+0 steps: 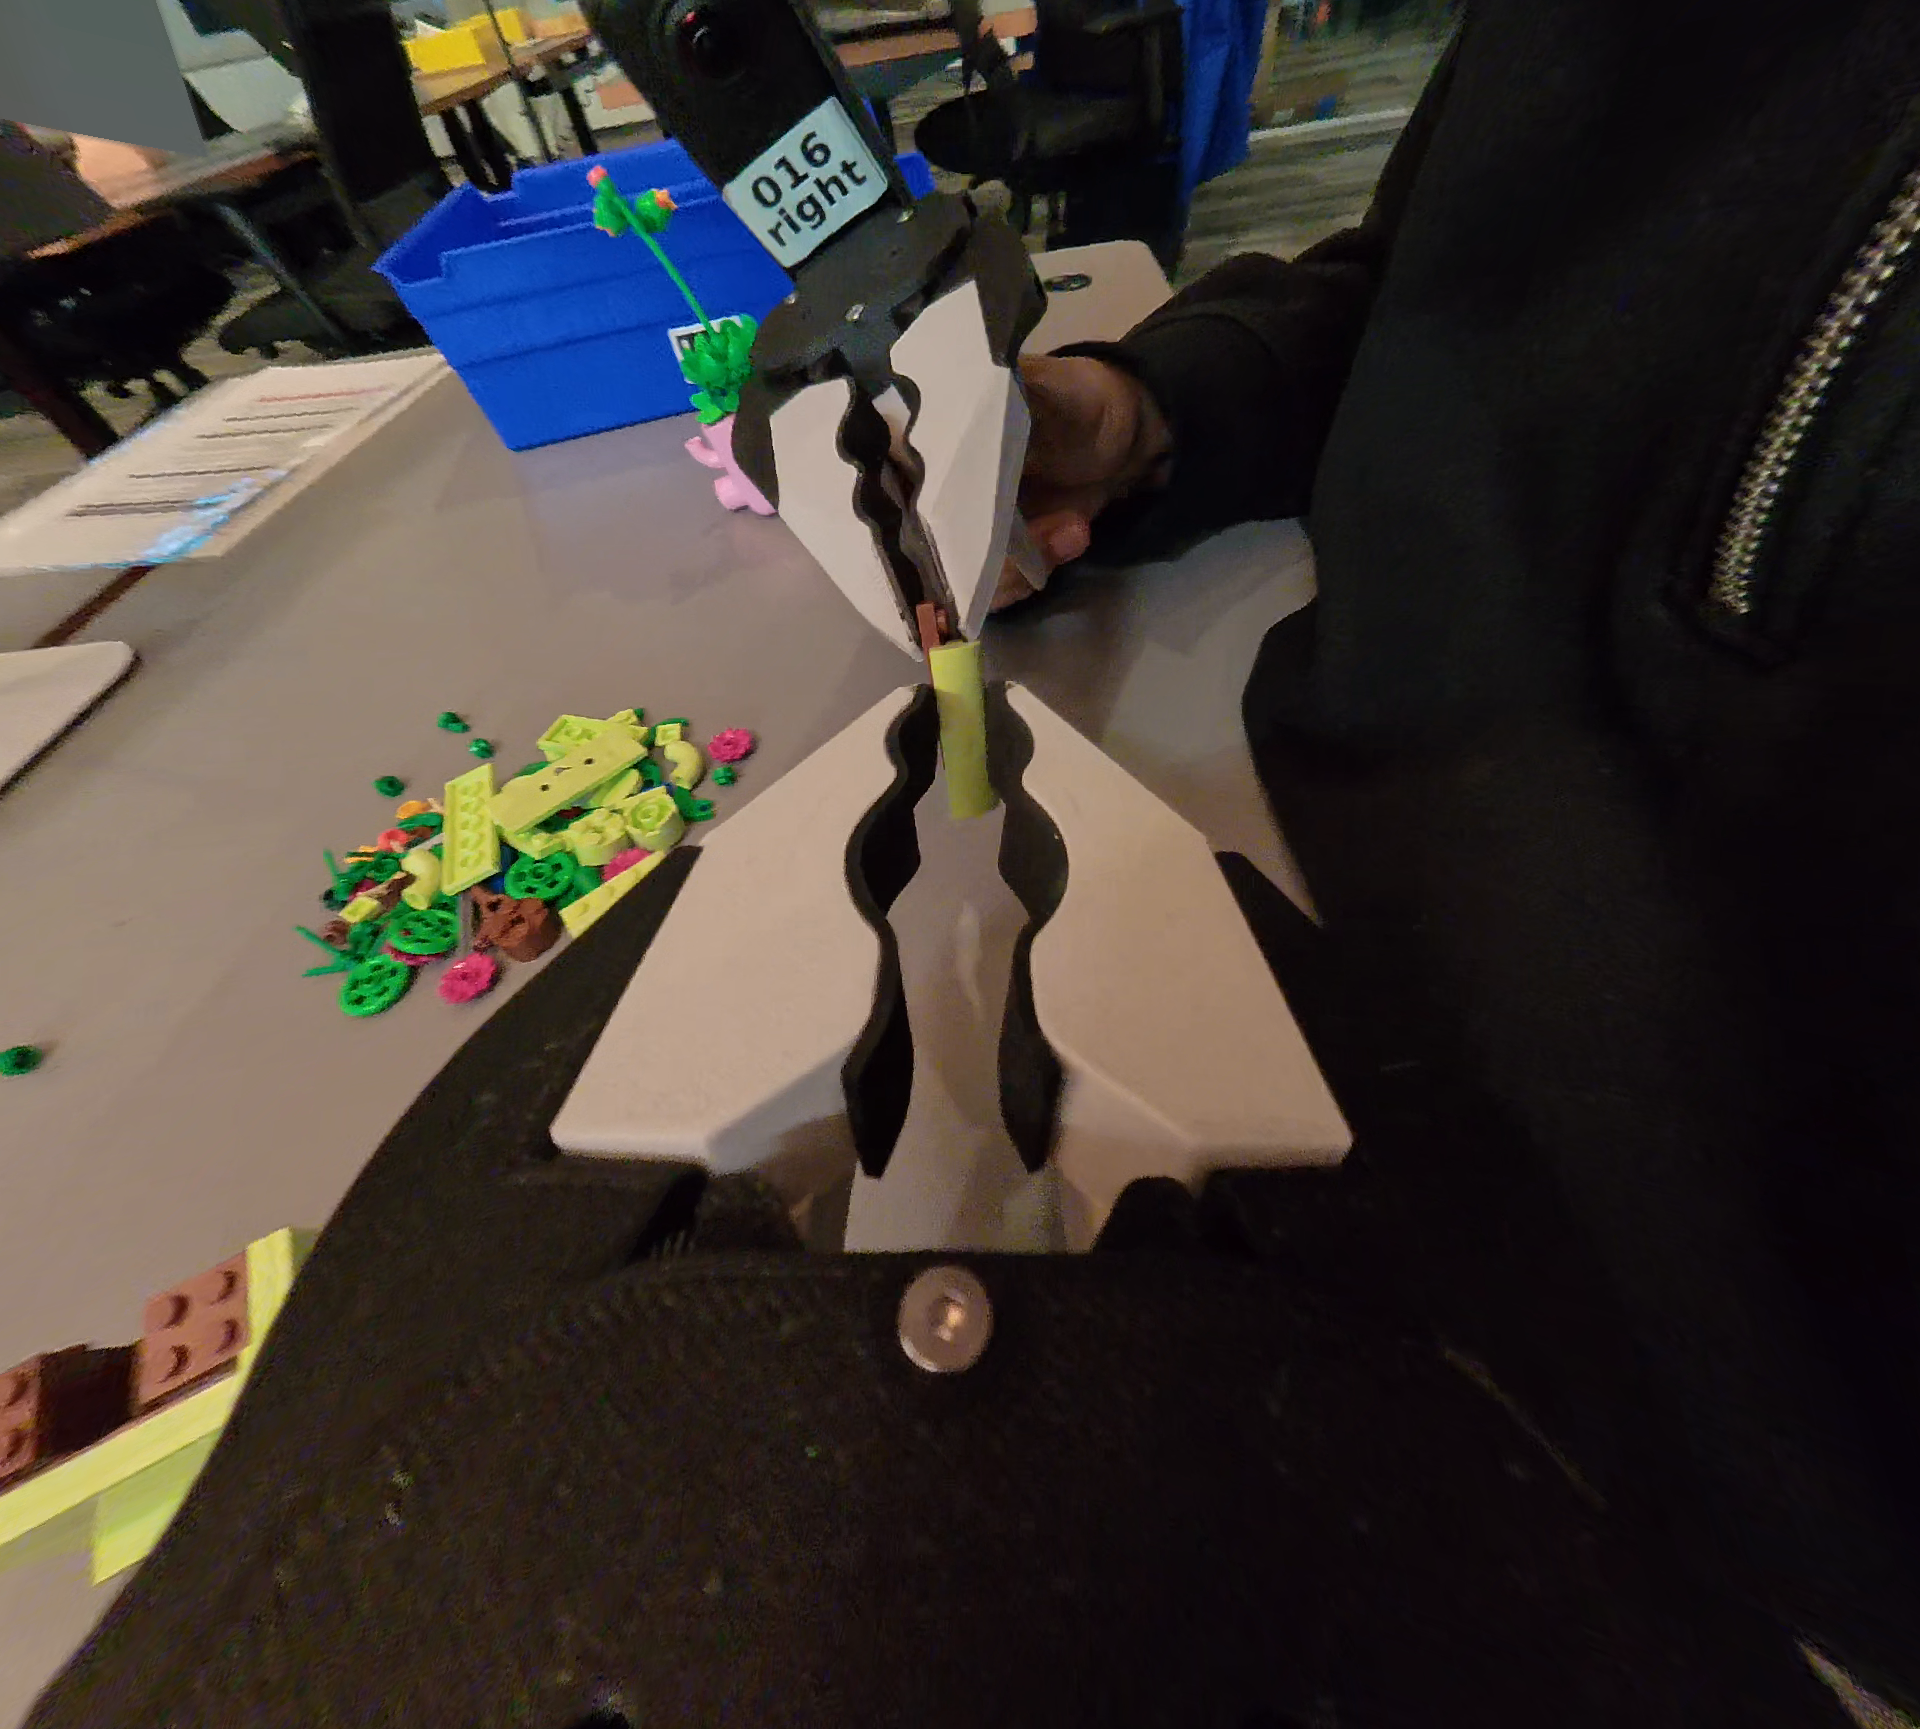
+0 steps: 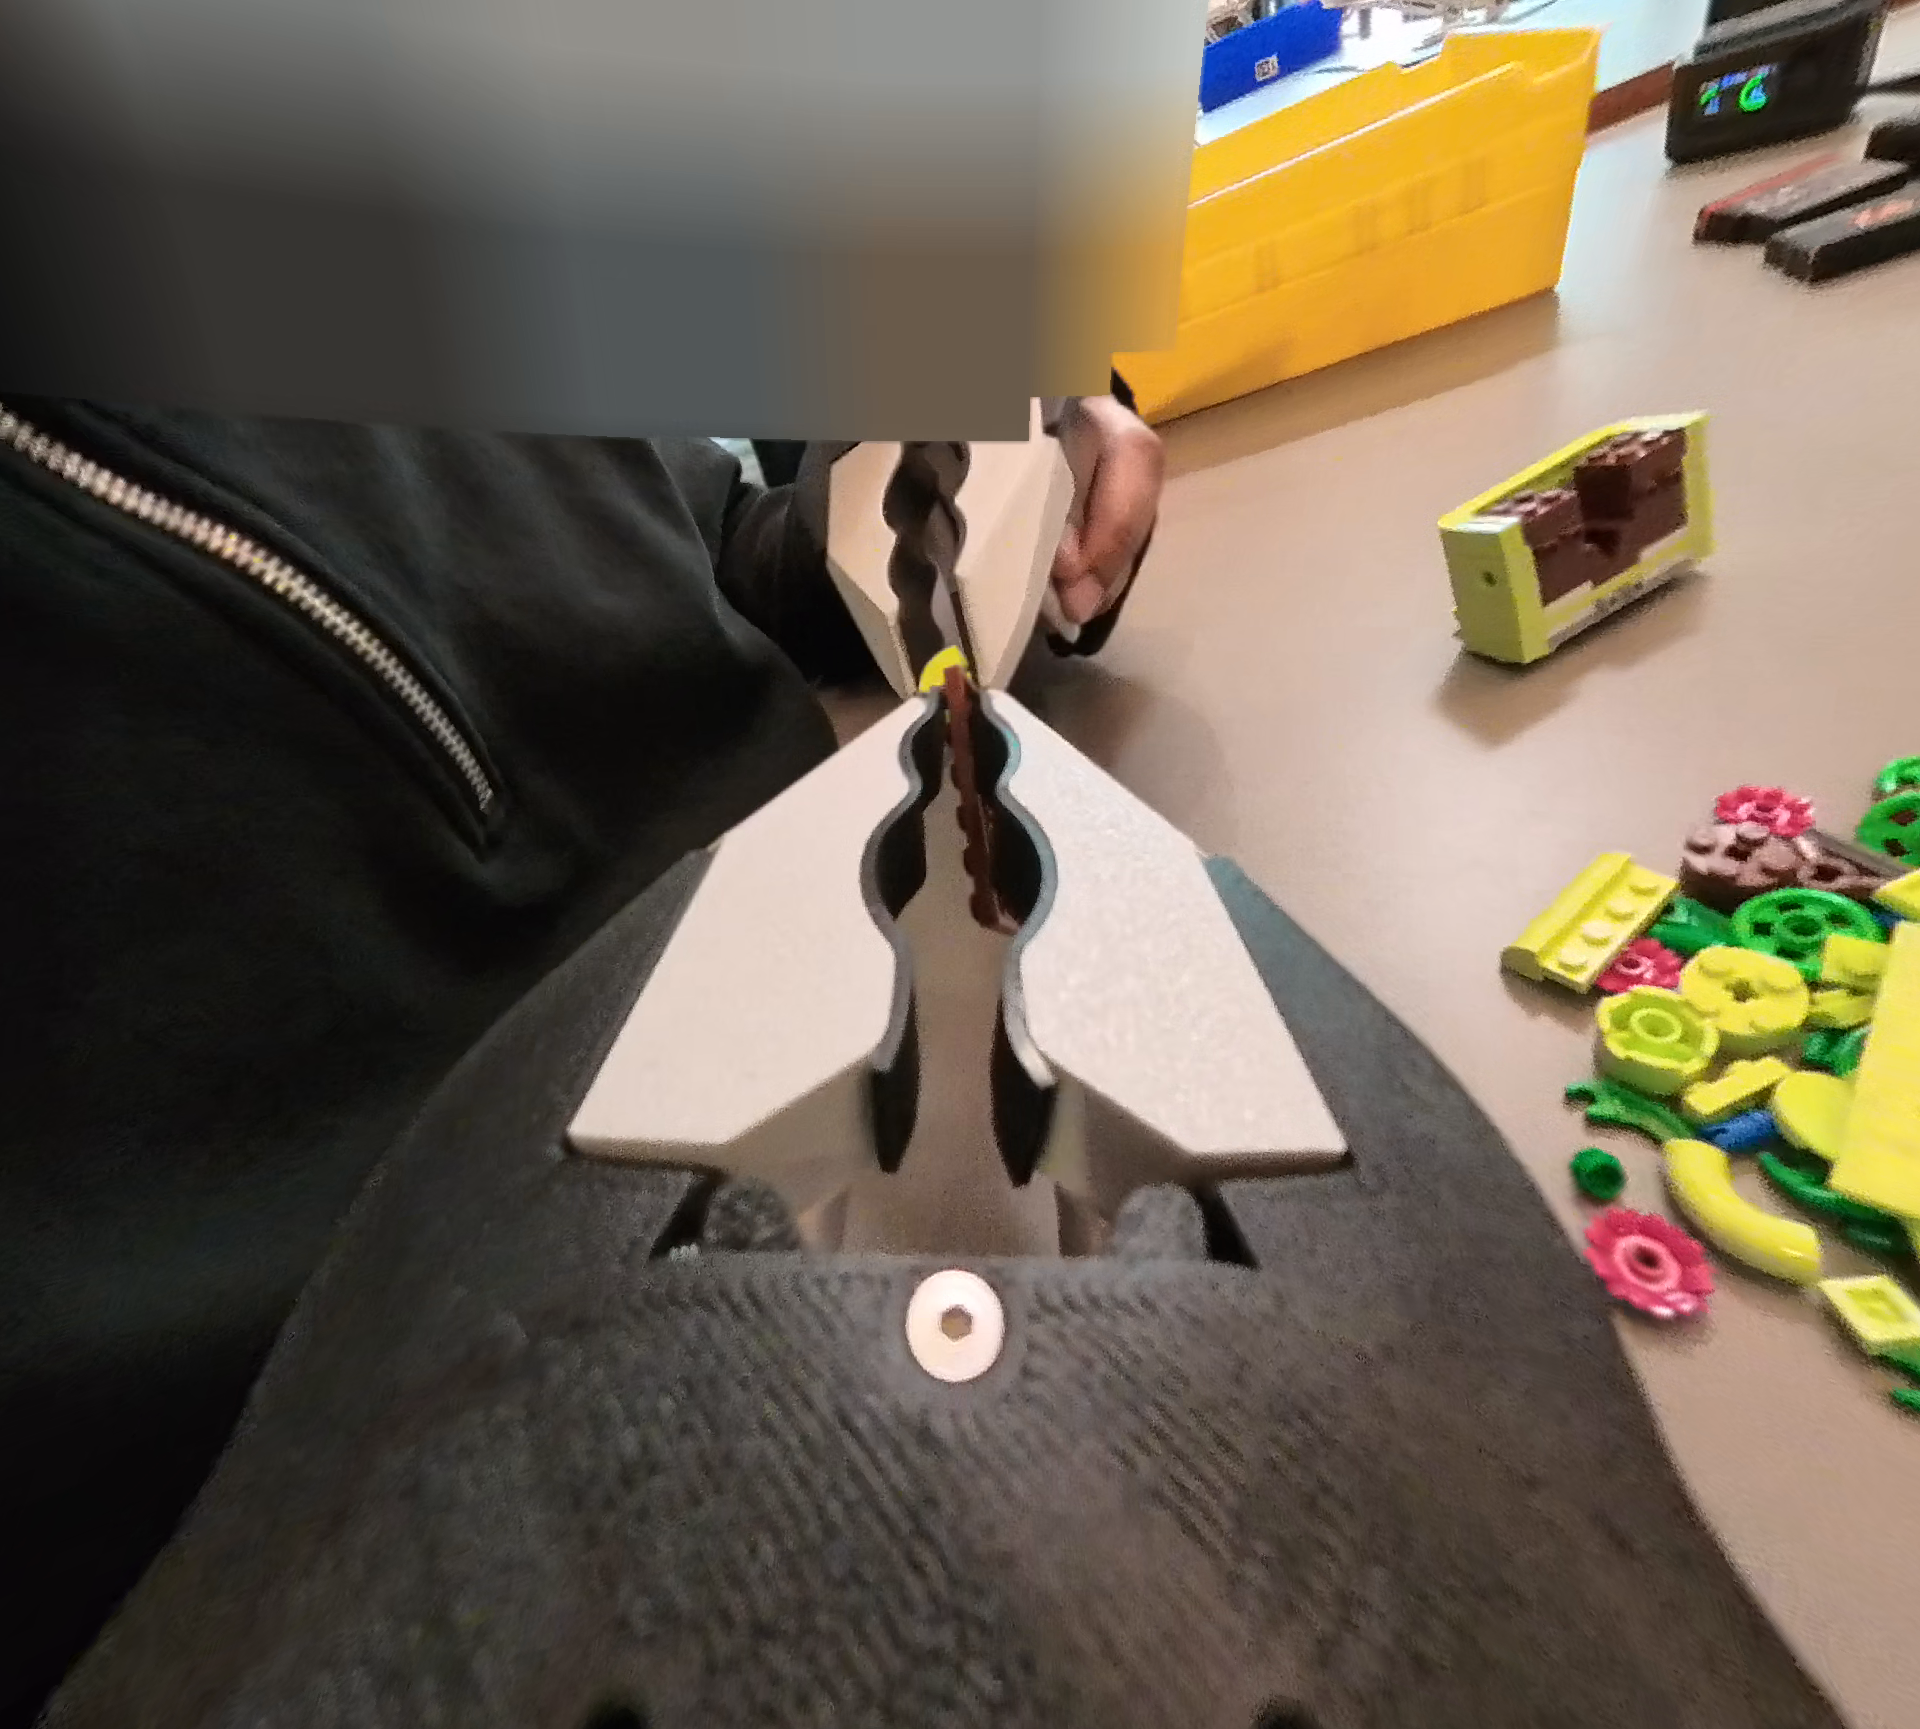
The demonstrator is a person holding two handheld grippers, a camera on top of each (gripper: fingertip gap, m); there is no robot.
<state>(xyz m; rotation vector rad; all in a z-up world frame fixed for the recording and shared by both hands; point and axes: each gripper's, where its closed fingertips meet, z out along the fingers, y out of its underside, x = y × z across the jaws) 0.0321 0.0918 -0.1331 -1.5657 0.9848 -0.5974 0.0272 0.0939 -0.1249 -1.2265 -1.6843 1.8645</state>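
My left gripper (image 1: 961, 692) is shut on a lime green cylinder piece (image 1: 961, 734) and holds it above the grey table (image 1: 623, 557). My right gripper (image 2: 961, 697) is shut on a thin brown studded plate (image 2: 971, 827). The two grippers meet tip to tip, so the brown plate (image 1: 932, 625) touches the top end of the cylinder, whose yellow-green end (image 2: 943, 666) shows past my right tips. The right gripper (image 1: 940, 630) comes down from above in the left wrist view. The left gripper (image 2: 940, 671) faces me in the right wrist view.
A pile of loose green, lime, pink and brown bricks (image 1: 520, 848) lies on the table, also in the right wrist view (image 2: 1766, 1004). A lime and brown block (image 2: 1579, 536) lies beyond. A blue bin (image 1: 582, 308), a pink pot with a green plant (image 1: 717, 391), a yellow bin (image 2: 1382, 204) and papers (image 1: 208, 453) stand around. A person in black is close. My left and right fingertips are right by each other.
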